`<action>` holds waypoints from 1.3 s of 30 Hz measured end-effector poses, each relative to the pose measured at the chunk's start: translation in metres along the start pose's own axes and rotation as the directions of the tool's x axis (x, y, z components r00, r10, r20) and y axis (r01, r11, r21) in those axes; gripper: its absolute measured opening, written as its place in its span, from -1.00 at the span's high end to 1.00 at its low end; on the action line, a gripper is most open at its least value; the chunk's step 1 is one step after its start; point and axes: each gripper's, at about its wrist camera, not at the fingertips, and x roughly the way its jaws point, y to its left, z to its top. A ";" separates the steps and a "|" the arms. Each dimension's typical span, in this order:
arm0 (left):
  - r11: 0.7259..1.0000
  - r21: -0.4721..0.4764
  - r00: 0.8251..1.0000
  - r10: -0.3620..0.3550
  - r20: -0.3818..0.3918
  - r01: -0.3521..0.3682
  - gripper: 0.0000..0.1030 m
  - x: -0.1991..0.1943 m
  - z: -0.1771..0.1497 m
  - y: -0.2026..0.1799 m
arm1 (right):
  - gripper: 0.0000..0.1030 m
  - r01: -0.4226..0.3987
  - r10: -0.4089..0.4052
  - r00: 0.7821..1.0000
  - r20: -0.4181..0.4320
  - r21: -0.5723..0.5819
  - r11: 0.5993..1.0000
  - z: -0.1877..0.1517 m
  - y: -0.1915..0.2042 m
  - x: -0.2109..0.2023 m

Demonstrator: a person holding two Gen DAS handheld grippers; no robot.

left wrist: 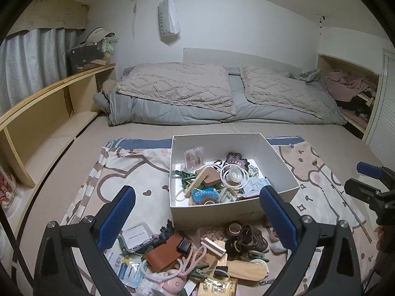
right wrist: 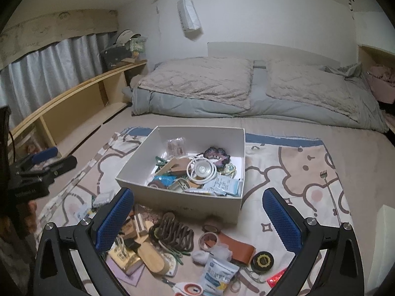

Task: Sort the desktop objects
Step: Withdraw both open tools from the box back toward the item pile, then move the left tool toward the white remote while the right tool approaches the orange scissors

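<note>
We hold both tools wide apart and empty above the clutter: the left gripper (left wrist: pixel 197 218) and the right gripper (right wrist: pixel 198 218) have hold of nothing. Nearest us, in front of the white box (right wrist: pixel 138 172), the loose pile lies on the patterned cloth (right wrist: pixel 303 162): a brown leather pouch (left wrist: pixel 164 250), a coiled brown cord (right wrist: pixel 176 234), a roll of tape (right wrist: pixel 208 239). Just behind the pile, the box already carries a white cable coil (right wrist: pixel 201 170) and more. We judge ourselves between picks, with much left to sort. Next we must choose one piece, lower over it, close, and lift it into the box. Beyond the box lies folded bedding (left wrist: pixel 177 91).
</note>
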 end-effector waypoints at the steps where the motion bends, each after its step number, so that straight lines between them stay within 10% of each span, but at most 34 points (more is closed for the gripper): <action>1: 1.000 0.000 1.000 -0.003 -0.003 0.003 -0.97 -0.001 -0.001 0.001 | -1.00 -0.001 0.001 1.000 -0.005 -0.006 1.000 -0.002 0.001 -0.001; 39: 0.979 -0.090 0.971 0.165 -0.175 -0.183 -0.99 0.007 -0.113 0.059 | -1.00 -0.016 -0.039 0.965 -0.258 -0.208 0.978 -0.161 0.013 0.048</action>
